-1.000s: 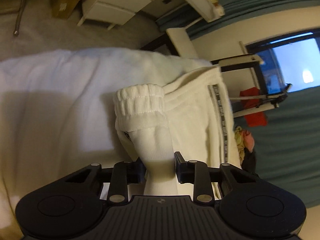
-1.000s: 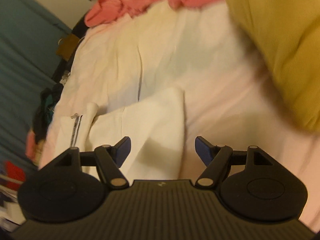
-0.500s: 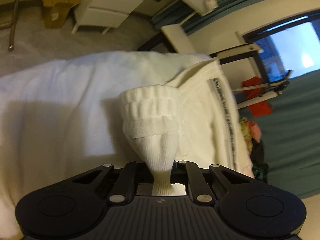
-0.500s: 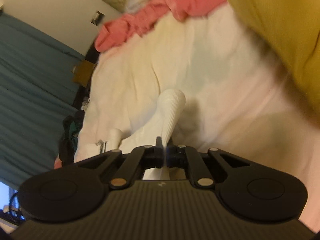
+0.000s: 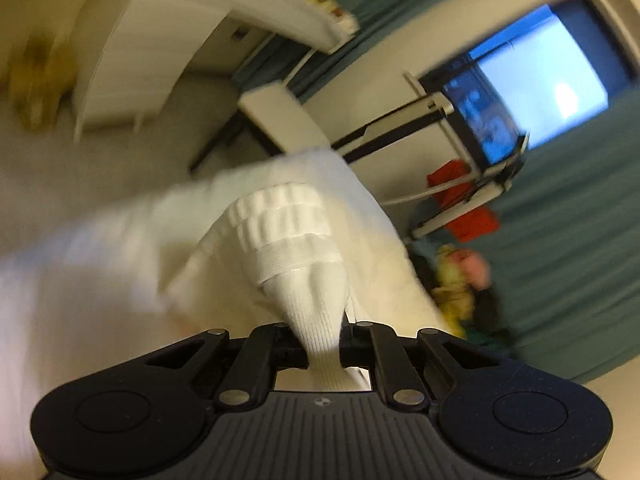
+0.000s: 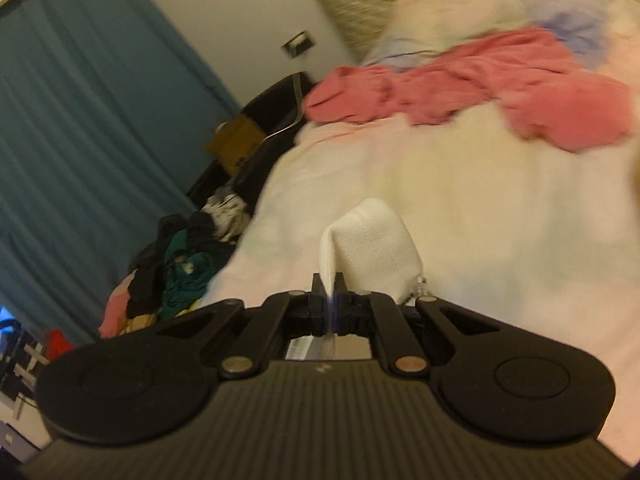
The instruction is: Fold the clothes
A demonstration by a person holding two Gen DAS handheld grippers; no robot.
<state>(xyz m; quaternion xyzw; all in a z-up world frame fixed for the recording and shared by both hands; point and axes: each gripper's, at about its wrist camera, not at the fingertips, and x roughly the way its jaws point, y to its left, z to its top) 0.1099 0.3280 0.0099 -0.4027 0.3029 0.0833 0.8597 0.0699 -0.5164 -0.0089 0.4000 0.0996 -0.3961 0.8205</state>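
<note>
In the left wrist view, the left gripper (image 5: 324, 346) is clamped on a bunched white garment (image 5: 292, 248) near its ribbed cuff (image 5: 280, 216), lifted above the bed (image 5: 60, 300) close to its edge; the blur suggests fast motion, so a steady, level pull would likely keep the cloth from twisting. In the right wrist view, the right gripper (image 6: 330, 312) is pinched on another thin fold of the garment (image 6: 372, 236), over the middle of the bed (image 6: 500, 200), well short of the pink clothes (image 6: 480, 84). Equal height and tension should give a clean fold.
</note>
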